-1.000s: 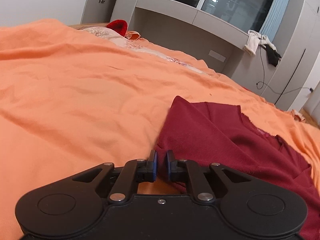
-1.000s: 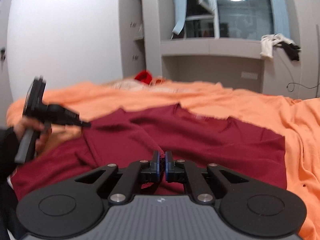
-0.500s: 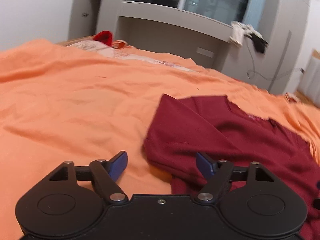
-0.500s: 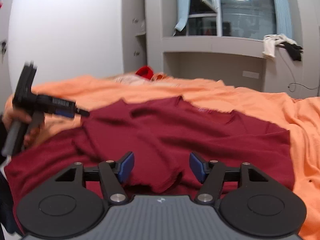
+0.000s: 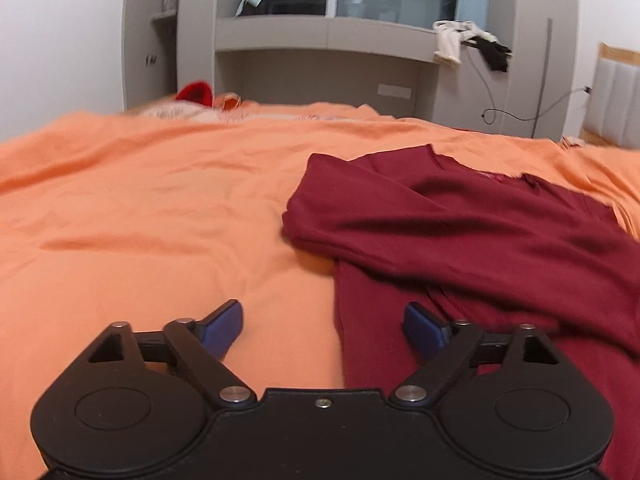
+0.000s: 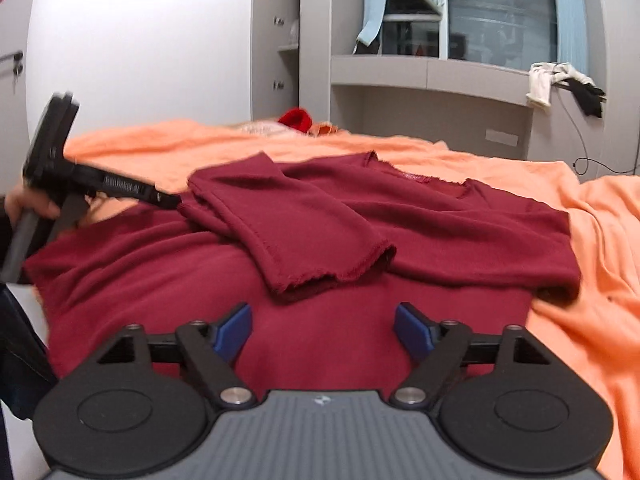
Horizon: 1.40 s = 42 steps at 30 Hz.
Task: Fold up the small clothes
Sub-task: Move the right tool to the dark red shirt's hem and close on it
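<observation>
A dark red shirt (image 5: 460, 220) lies spread on the orange sheet (image 5: 160, 220). In the right wrist view one sleeve (image 6: 300, 232) is folded across the shirt's body (image 6: 140, 280), its frayed cuff nearest me. My left gripper (image 5: 324, 322) hovers over the shirt's left edge. Its jaws are opening, with only sheet and flat fabric below and nothing pressed. It also shows at the left as my left gripper (image 6: 170, 201), held by a hand (image 6: 24, 204). My right gripper (image 6: 324, 324) is above the shirt's lower body, jaws opening wide and holding nothing.
A grey shelf unit (image 5: 320, 36) stands behind the bed, with white and black cloths (image 5: 460, 40) hanging off its ledge and a cable beside it. A small red item (image 5: 196, 92) lies at the bed's far edge. Orange sheet spreads left of the shirt.
Both grippers went from shut to wide open and let go of the red fabric. The sleeve now lies flat across the shirt. Both grippers drew back slightly.
</observation>
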Tool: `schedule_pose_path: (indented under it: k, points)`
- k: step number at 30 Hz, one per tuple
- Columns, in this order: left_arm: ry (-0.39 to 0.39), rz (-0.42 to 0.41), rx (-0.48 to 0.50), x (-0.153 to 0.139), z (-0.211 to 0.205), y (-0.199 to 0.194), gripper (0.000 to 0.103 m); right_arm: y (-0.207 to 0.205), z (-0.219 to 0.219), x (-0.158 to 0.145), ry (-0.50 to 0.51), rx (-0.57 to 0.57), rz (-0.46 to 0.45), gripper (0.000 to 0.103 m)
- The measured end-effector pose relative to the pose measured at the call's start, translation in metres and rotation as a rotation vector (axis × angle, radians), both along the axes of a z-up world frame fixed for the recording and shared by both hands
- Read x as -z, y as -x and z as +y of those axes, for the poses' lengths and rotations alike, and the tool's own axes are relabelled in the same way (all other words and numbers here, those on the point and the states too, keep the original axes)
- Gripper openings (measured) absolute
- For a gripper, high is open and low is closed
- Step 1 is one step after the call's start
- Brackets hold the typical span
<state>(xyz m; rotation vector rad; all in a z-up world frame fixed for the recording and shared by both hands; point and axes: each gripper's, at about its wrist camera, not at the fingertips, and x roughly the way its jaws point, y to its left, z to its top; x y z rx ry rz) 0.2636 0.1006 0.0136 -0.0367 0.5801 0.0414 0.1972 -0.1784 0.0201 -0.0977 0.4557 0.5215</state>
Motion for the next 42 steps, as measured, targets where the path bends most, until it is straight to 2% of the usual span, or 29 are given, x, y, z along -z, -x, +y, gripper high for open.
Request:
schedule_pose_path:
  k: [4, 5, 8, 14, 17, 22, 25, 29, 33, 38, 42]
  points:
    - [-0.090, -0.039, -0.002, 0.003, -0.016, 0.033, 0.095, 0.035, -0.009, 0.001, -0.006, 0.002, -0.053, 0.103]
    - [-0.098, -0.051, -0.006, 0.002, -0.019, 0.043, 0.099, 0.043, -0.009, 0.002, -0.001, 0.004, -0.064, 0.102]
    - [-0.070, -0.096, -0.028, -0.003, -0.024, 0.071, 0.102, 0.064, -0.009, 0.005, 0.039, 0.021, -0.091, 0.103]
    - [0.015, -0.141, -0.059, -0.011, -0.029, 0.121, 0.102, 0.103, 0.006, 0.013, 0.193, 0.012, -0.195, 0.103]
    - [0.044, -0.158, -0.049, -0.011, -0.032, 0.146, 0.102, 0.120, 0.017, 0.023, 0.306, 0.004, -0.237, 0.103]
    - [0.030, -0.133, 0.000, -0.003, -0.039, 0.178, 0.102, 0.136, 0.043, 0.053, 0.598, -0.018, -0.318, 0.103]
    - [0.028, -0.111, 0.010, 0.002, -0.040, 0.186, 0.102, 0.138, 0.055, 0.069, 0.711, -0.031, -0.346, 0.103]
    - [0.020, -0.126, -0.005, 0.001, -0.040, 0.188, 0.102, 0.131, 0.069, 0.094, 0.877, 0.001, -0.375, 0.103]
    - [0.020, -0.139, -0.006, -0.001, -0.039, 0.188, 0.102, 0.129, 0.077, 0.107, 0.955, -0.013, -0.426, 0.103]
    - [0.015, -0.138, -0.011, 0.000, -0.039, 0.188, 0.102, 0.125, 0.086, 0.137, 1.134, -0.015, -0.543, 0.103]
    - [0.008, -0.140, -0.013, 0.001, -0.041, 0.185, 0.102, 0.115, 0.090, 0.147, 1.168, -0.001, -0.568, 0.103]
